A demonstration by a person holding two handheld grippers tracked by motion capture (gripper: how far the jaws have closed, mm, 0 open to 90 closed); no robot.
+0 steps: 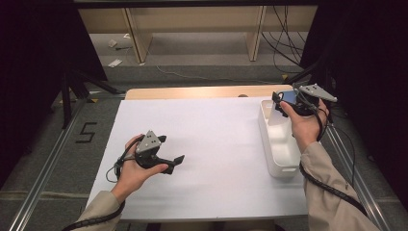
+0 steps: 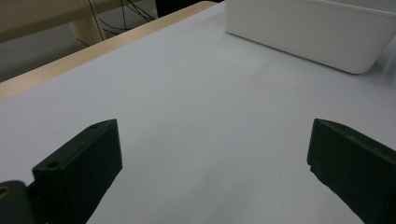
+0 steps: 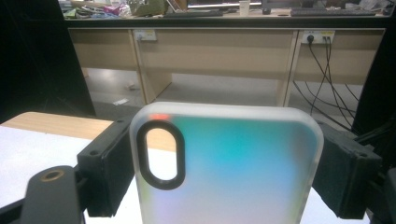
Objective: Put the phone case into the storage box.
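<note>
Translucent phone case (image 3: pixel 229 163), its lower end cut off in the right gripper view, is gripped long axis upright by the right gripper (image 1: pixel 288 103) above the white bin (image 1: pixel 284 154); the left gripper (image 1: pixel 168 161) is held with jaws open over the desk (image 1: pixel 216 144).

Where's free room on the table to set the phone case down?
The white sheet is bare from the left gripper across to the white bin, and from there to the far wooden edge. It is tight at the right: the right gripper holds the phone case over the bin.
</note>
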